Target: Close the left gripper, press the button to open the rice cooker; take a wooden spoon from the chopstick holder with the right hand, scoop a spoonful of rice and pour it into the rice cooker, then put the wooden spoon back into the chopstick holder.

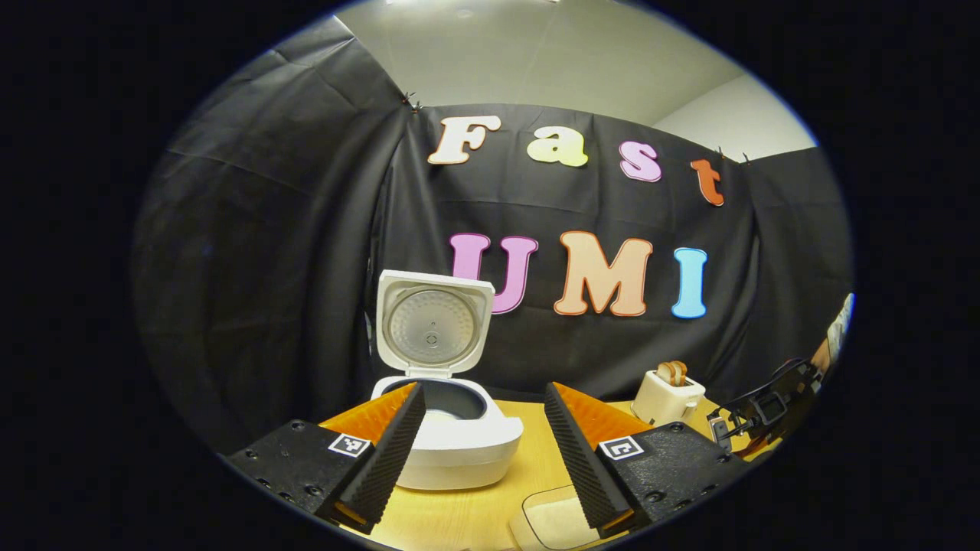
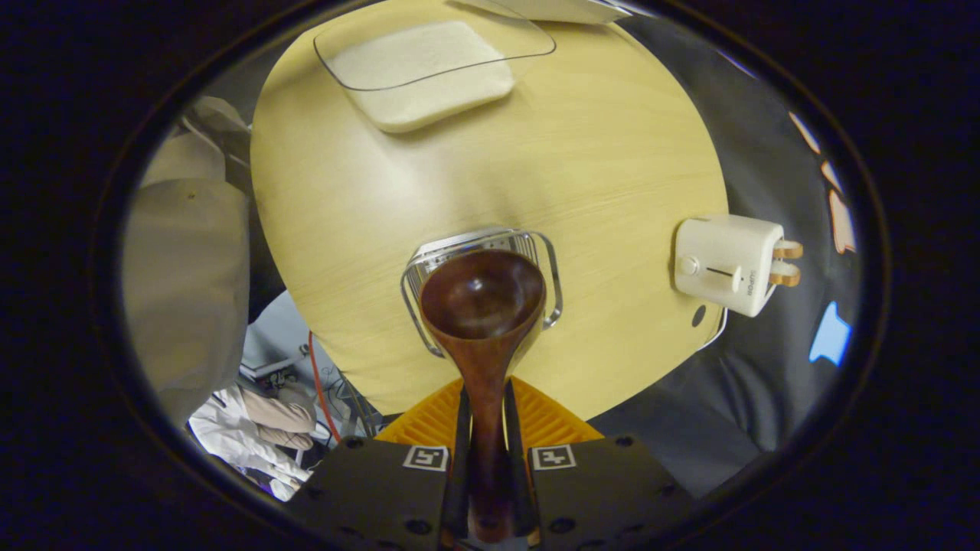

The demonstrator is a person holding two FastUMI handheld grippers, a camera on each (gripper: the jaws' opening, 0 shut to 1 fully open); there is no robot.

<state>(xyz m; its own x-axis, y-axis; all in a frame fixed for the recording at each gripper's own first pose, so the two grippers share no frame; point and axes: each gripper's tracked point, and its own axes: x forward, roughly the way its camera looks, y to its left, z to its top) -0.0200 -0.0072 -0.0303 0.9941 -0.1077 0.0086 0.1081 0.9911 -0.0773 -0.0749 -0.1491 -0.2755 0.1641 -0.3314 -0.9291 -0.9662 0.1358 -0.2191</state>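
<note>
In the right gripper view, the right gripper is clenched on the handle of the wooden spoon, both fingers pressing against it from either side; the lower end of the handle is cut off at the bottom edge. The spoon's bowl faces the camera and looks bare, and it hangs directly over the chopstick holder, a metal wire basket standing on the table; the bowl hides most of the holder's opening, so whether the spoon tip touches it cannot be told. To the right of it on the table is a small white toaster with two slices poking out. Farther up lies a clear tray of rice, its far rim cut off. A person's pale sleeve shows at the left, blurred. In the left gripper view, the left gripper is released, its fingers spread wide apart with nothing between them. Just beyond stands the rice cooker, its lid raised upright; the left finger hides part of its body, and the contents of the pot are hard to make out. At the right edge the other gripper shows, partly cut off.
</note>
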